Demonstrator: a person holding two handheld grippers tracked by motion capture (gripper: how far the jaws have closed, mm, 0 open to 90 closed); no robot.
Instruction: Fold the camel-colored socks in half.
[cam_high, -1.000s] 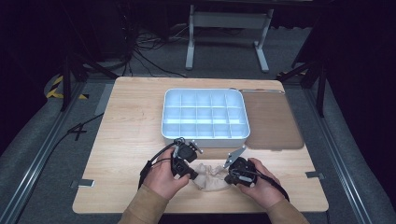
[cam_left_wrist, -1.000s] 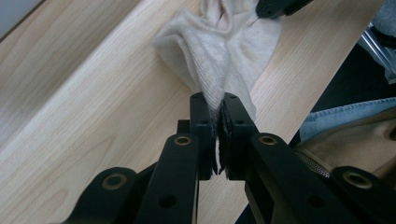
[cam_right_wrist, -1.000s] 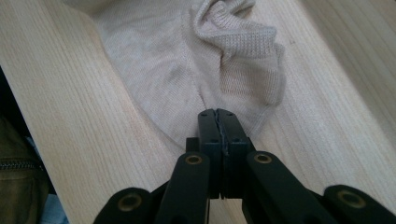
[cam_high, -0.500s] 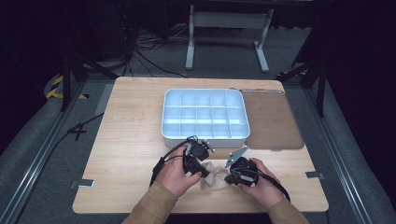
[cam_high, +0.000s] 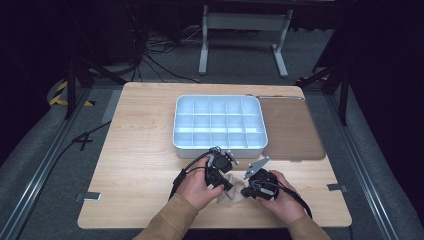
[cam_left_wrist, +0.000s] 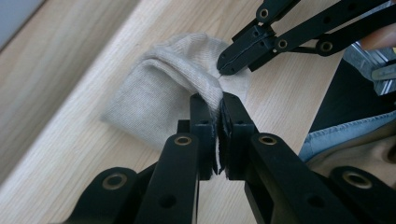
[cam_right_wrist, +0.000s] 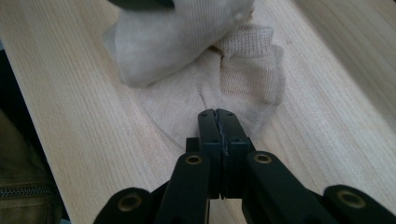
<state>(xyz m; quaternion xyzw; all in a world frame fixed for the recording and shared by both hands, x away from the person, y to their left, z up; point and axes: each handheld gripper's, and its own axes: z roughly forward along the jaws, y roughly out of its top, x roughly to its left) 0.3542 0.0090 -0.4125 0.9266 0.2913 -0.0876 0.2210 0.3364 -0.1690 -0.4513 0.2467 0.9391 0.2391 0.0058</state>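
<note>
Beige knit cloth, probably a sock (cam_high: 231, 192), lies bunched on the wooden table (cam_high: 145, 150) near its front edge, between our two hands and just in front of the white compartment tray (cam_high: 218, 122). From the high view, our left gripper (cam_high: 226, 184) and right gripper (cam_high: 246, 191) meet over it, close together; a brown mat (cam_high: 292, 127) sits just right of the tray.

In the left gripper view, our jaws pinch a raised fold of the sock (cam_left_wrist: 173, 93), fabric squeezed between the fingertips (cam_left_wrist: 201, 116). The right gripper (cam_left_wrist: 224, 65) bites the same ridge a little farther along, its jaws pressed together on the edge.

In the right gripper view, our jaws are pressed together with the sock (cam_right_wrist: 210, 79) bunched just beyond them; the flat knit seems caught at the tips, though we judge that from the other view.

To fold or roll it well, we should keep both grips firm on the same edge, move the hands together, and lift only slightly so the fabric neither slips nor drags.
</note>
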